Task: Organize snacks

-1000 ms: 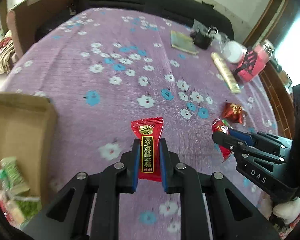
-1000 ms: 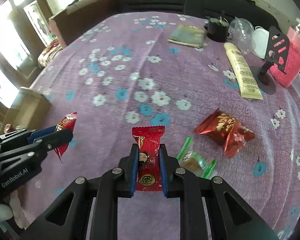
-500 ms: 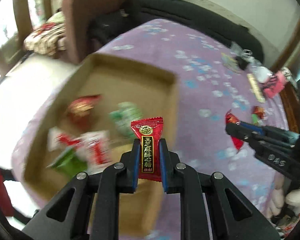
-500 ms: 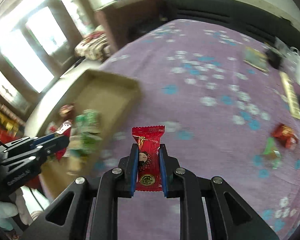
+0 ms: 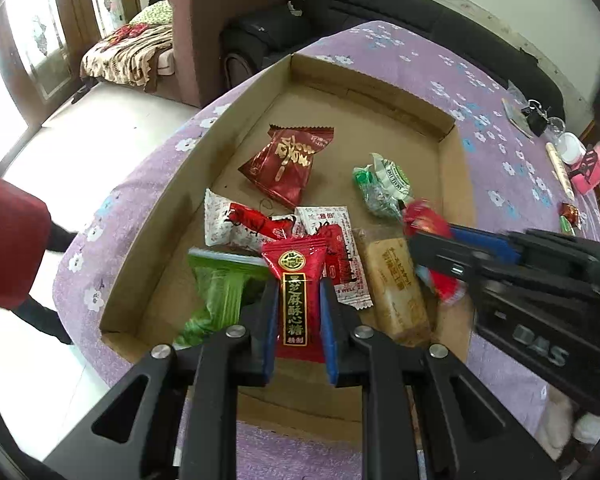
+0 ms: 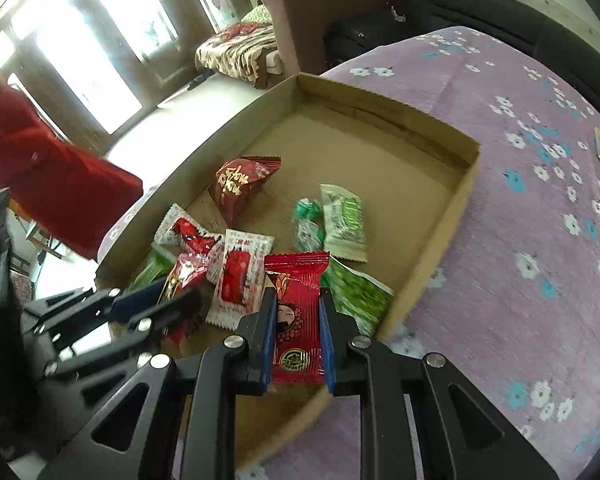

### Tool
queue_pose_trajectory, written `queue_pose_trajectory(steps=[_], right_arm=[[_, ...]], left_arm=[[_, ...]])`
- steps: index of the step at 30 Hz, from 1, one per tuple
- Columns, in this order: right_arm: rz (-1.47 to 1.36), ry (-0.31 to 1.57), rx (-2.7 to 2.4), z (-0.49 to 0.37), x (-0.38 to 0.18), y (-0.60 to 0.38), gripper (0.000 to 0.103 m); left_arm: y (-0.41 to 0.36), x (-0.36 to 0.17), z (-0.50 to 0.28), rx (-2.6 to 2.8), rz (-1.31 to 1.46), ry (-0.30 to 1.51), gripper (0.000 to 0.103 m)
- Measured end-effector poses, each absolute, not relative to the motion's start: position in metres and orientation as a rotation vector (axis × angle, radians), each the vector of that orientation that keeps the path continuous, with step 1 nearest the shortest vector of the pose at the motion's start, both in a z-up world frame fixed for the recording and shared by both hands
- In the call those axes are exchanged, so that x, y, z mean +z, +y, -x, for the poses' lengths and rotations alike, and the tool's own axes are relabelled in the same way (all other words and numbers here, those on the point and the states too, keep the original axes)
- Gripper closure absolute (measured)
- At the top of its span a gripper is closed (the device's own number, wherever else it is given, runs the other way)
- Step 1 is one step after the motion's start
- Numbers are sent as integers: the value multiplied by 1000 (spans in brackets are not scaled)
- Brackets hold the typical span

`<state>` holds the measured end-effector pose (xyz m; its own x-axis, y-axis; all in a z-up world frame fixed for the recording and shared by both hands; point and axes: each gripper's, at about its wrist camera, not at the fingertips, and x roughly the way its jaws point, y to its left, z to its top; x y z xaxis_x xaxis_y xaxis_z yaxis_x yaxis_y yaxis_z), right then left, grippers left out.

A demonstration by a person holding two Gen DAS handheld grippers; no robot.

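Gripping one red candy (image 5: 298, 300) each, both grippers' fingers (image 5: 270, 328) clamp tight above the cardboard box (image 5: 456, 184).

Both tools now hang over the shallow brown cardboard box (image 5: 452, 168) instead of the purple flowered tabletop (image 6: 540, 220) where they were a second ago. The left tool (image 5: 299, 316) brings its red gold-lettered candy wrapper (image 5: 296, 300), the right tool (image 6: 298, 332) its red cartoon-face sachet (image 6: 298, 308), above the heaped snacks.

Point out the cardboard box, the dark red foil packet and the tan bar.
cardboard box (image 5: 380, 86), left wrist view, far wall.
dark red foil packet (image 5: 286, 162), left wrist view, centre.
tan bar (image 5: 396, 280), left wrist view, printed face.
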<state>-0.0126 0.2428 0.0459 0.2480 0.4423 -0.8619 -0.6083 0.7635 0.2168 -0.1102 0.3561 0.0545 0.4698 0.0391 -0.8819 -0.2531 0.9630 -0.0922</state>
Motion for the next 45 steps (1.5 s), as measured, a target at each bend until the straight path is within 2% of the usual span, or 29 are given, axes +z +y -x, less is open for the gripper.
queue_pose_trajectory(steps=[3, 7, 14, 20, 29, 33, 34, 36, 37, 38, 41, 45], right_arm=[[168, 1113, 709, 8, 44, 249, 82], [157, 1108, 695, 5, 48, 256, 81], [155, 1066, 649, 10, 69, 260, 81], [139, 1031, 574, 12, 85, 251, 73], [95, 1020, 474, 22, 100, 230, 69], [114, 1006, 460, 35, 106, 221, 69], [122, 999, 460, 39, 108, 218, 69], [132, 981, 471, 48, 113, 213, 69], [141, 967, 485, 55, 117, 211, 69], [148, 958, 494, 59, 119, 209, 69], [186, 916, 537, 78, 127, 201, 69], [206, 885, 609, 101, 135, 189, 69]], left_arm=[[360, 60, 113, 169, 205, 1061, 78], [367, 74, 115, 175, 194, 1033, 64], [374, 100, 114, 163, 173, 968, 52], [374, 118, 111, 132, 135, 917, 48], [373, 127, 108, 105, 107, 886, 47], [361, 147, 120, 198, 23, 762, 46], [359, 153, 125, 225, 8, 726, 42], [351, 178, 143, 314, -27, 606, 25], [347, 188, 150, 334, -32, 567, 14], [343, 203, 159, 352, -31, 523, 10], [334, 231, 180, 400, -2, 454, 9], [333, 241, 199, 422, 130, 449, 4]])
